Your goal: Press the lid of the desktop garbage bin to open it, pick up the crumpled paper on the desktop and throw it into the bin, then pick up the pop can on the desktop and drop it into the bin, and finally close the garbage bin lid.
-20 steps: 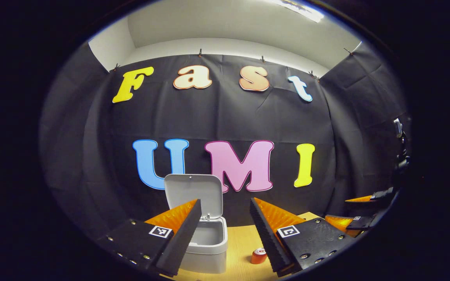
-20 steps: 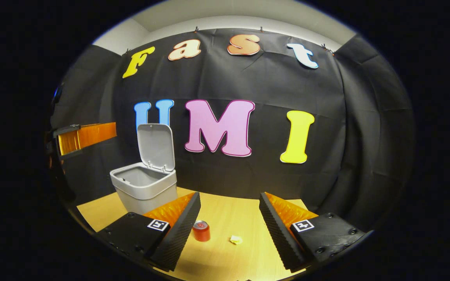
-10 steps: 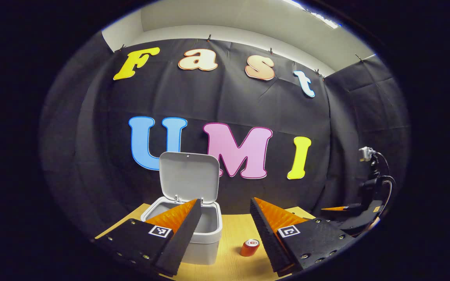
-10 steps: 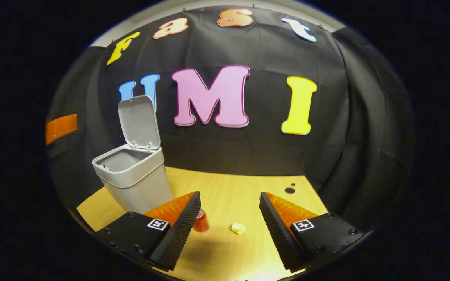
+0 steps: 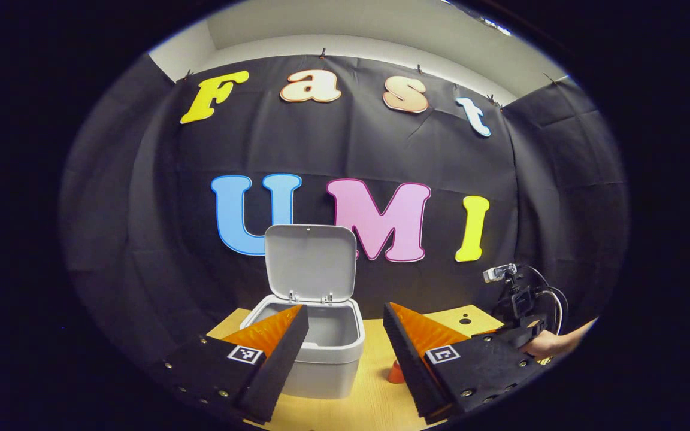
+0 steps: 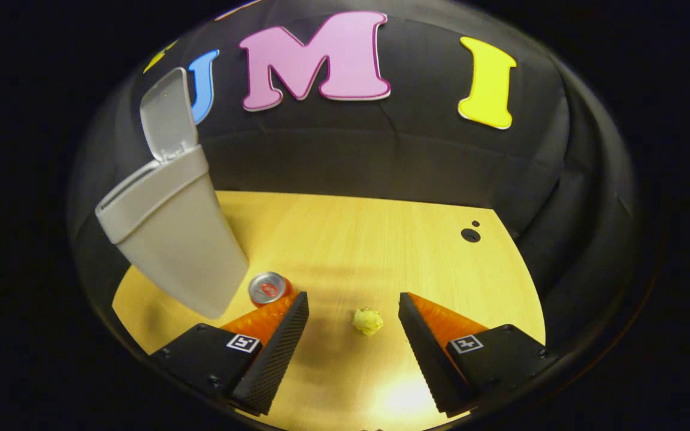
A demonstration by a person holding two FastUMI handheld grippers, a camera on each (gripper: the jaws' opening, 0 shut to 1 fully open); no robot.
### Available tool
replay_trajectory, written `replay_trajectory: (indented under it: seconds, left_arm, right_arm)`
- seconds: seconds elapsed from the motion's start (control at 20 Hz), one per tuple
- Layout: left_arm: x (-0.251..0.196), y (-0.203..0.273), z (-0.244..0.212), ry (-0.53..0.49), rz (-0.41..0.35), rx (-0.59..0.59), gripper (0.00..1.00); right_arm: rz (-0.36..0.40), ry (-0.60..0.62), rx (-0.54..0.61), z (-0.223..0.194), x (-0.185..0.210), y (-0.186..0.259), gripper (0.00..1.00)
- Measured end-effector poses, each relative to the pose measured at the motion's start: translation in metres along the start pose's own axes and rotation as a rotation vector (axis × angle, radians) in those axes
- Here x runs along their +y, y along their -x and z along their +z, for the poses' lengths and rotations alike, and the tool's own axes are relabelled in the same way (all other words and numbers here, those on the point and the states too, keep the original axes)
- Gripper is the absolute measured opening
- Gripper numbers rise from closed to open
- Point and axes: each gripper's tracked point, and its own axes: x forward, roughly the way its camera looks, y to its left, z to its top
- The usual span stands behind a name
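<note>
The crumpled paper (image 6: pixel 368 321) lies on the wooden desktop (image 6: pixel 381 239), right between the spread fingers of the right gripper (image 6: pixel 353 306), which hangs above it with nothing in its grasp. At about ten o'clock from the paper stands the pop can (image 6: pixel 268 288), upright, just beside the gripper's near finger and close to the foot of the garbage bin (image 6: pixel 171 239). The bin's lid (image 6: pixel 168 117) stands raised on its hinge, so the mouth is open (its inside cannot be judged from this side). In the left gripper view the left gripper (image 5: pixel 345 314) hovers with fingers apart and empty, the bin at its eleven o'clock. The paper is small and light: a closing finger that meets it off-centre could flick it away, or the pads could scrape the desktop and close over it. The finger nearest the can could also knock it over if the gripper descends skewed.
</note>
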Motion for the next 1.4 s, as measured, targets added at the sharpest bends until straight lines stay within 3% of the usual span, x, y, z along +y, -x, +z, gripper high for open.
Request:
replay_trajectory:
  seconds: [0.3,0.6,0.85,0.9,0.95,1.1,1.2,1.25,1.3,1.35,1.4]
  left_arm:
    - [0.012,0.000,-0.016,-0.012,0.059,0.055,0.84]
    - [0.009,-0.003,-0.025,-0.026,0.077,0.082,0.84]
    - [0.004,-0.004,-0.030,-0.012,0.081,0.098,0.84]
    - [0.004,-0.005,-0.029,-0.008,0.081,0.097,0.84]
    - [0.003,-0.005,-0.028,-0.006,0.079,0.095,0.84]
    - [0.003,-0.005,-0.031,-0.025,0.080,0.102,0.82]
    - [0.002,-0.006,-0.033,-0.033,0.077,0.108,0.84]
    - [0.001,-0.006,-0.034,-0.031,0.073,0.112,0.84]
    - [0.001,-0.006,-0.034,-0.029,0.070,0.114,0.84]
    - [0.001,-0.007,-0.036,-0.029,0.066,0.115,0.84]
    - [0.001,-0.008,-0.036,-0.027,0.061,0.114,0.84]
  right_arm:
    - [0.033,0.044,0.221,-0.049,-0.003,-0.059,0.99]
    - [0.034,0.029,0.315,-0.070,-0.004,-0.088,0.98]
    - [0.037,0.032,0.366,-0.084,-0.005,-0.099,0.91]
    - [0.040,0.032,0.372,-0.086,-0.005,-0.100,0.88]
    - [0.047,0.029,0.375,-0.087,-0.005,-0.100,0.78]
    - [0.067,0.017,0.382,-0.085,-0.005,-0.101,0.73]
    - [0.068,0.007,0.377,-0.082,-0.005,-0.102,0.63]
    - [0.067,0.007,0.368,-0.081,-0.005,-0.101,0.74]
    - [0.061,0.010,0.357,-0.078,-0.008,-0.101,0.45]
    - [0.061,0.009,0.345,-0.076,-0.007,-0.100,0.53]
    - [0.054,0.005,0.332,-0.072,-0.009,-0.098,0.53]
